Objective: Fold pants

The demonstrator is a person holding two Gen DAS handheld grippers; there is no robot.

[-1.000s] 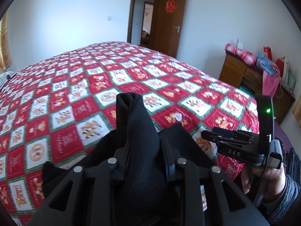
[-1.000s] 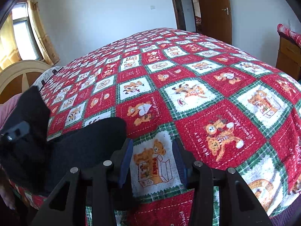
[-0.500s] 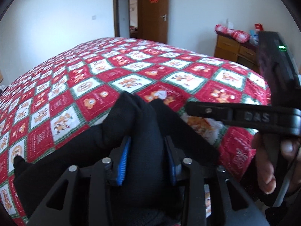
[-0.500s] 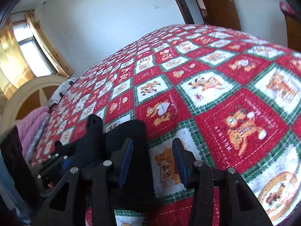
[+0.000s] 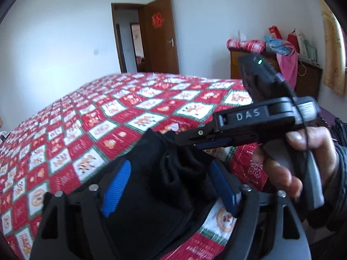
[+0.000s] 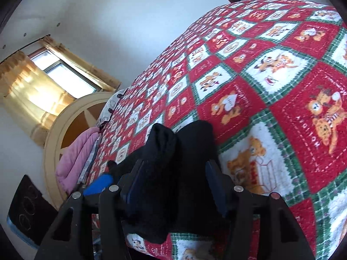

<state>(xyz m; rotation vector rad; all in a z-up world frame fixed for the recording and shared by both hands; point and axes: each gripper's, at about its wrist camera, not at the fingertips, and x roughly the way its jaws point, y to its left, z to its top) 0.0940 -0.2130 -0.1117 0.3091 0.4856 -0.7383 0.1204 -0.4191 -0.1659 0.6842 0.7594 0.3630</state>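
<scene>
So the bed [image 5: 134, 112] with its red bear quilt stretches out ahead of both my claws, and the black pants [image 6: 184, 173] are bunched in a lump on its near edge, right under me. My left claw [image 5: 171, 186] is opening up, blue pads standing clear either side of the cloth, so the bundle sits between the jaws but isn't pinched. My right claw [image 6: 173, 186] is also spreading, pants between its pads too; it looks loose, not clamped. In the left view its tip hovers just beyond my left claw, over the top of the bundle. My guess is I'm letting go to regrip, so the trick is to back off straight without snagging, then find a clean edge like the waistband and pull the lump flat before folding.
</scene>
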